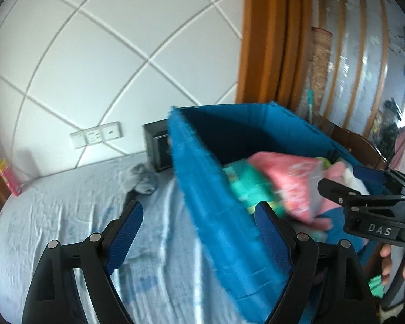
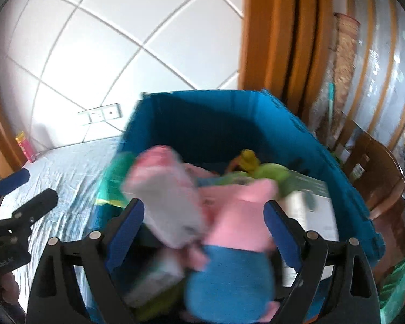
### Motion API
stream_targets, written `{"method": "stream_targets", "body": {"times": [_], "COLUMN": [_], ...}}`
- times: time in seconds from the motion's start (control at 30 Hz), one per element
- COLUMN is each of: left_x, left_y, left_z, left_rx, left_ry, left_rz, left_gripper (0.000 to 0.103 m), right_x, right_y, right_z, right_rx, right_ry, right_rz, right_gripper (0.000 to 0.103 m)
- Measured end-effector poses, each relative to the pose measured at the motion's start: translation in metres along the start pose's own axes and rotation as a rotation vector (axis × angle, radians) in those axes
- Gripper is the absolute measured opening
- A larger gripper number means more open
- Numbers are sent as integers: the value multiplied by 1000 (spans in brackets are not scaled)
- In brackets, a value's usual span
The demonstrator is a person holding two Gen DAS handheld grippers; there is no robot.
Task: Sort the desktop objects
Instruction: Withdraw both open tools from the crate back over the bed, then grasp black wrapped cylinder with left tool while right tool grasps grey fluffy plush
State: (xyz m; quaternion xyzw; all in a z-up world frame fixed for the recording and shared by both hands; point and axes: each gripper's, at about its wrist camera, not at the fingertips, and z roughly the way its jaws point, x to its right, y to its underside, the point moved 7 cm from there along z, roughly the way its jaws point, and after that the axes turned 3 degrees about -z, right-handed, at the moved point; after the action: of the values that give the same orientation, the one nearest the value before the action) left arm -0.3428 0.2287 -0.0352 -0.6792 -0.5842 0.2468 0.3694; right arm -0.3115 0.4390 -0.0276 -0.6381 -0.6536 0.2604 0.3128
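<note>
A blue fabric storage box stands on a light blue cloth surface. My left gripper is open, its fingers either side of the box's near left wall. My right gripper hovers open over the box. A blurred pink and white packet lies between its fingers, touching neither. Inside are a teal packet, a pink and blue plush toy, a green and yellow toy and a white sheet. The left gripper also shows at the left of the right wrist view.
A crumpled grey cloth and a dark square object sit left of the box by the tiled wall. A pink tin stands at the far left edge. A wooden chair is right of the box.
</note>
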Motion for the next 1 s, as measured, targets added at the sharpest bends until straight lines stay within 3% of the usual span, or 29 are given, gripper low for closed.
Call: {"method": "stream_targets", "body": {"times": [0.33, 0.57, 0.83, 1.0], "left_x": [-167, -259, -294, -299], "left_y": [36, 68, 80, 75], "left_z": [-2, 24, 81, 150], "left_rx": [-54, -151, -215, -262], "left_ry": [-124, -212, -245, -237], "left_rz": [-92, -164, -196, -188], "left_gripper": [85, 85, 85, 85], "right_x": [-168, -264, -316, -318], "right_y": [-15, -6, 10, 11], "right_z": [1, 45, 138, 199], "right_rx": [53, -33, -183, -240], "right_ry": [-107, -213, -244, -264], "right_rz": [-57, -120, -151, -138], "right_gripper": [91, 91, 91, 91]}}
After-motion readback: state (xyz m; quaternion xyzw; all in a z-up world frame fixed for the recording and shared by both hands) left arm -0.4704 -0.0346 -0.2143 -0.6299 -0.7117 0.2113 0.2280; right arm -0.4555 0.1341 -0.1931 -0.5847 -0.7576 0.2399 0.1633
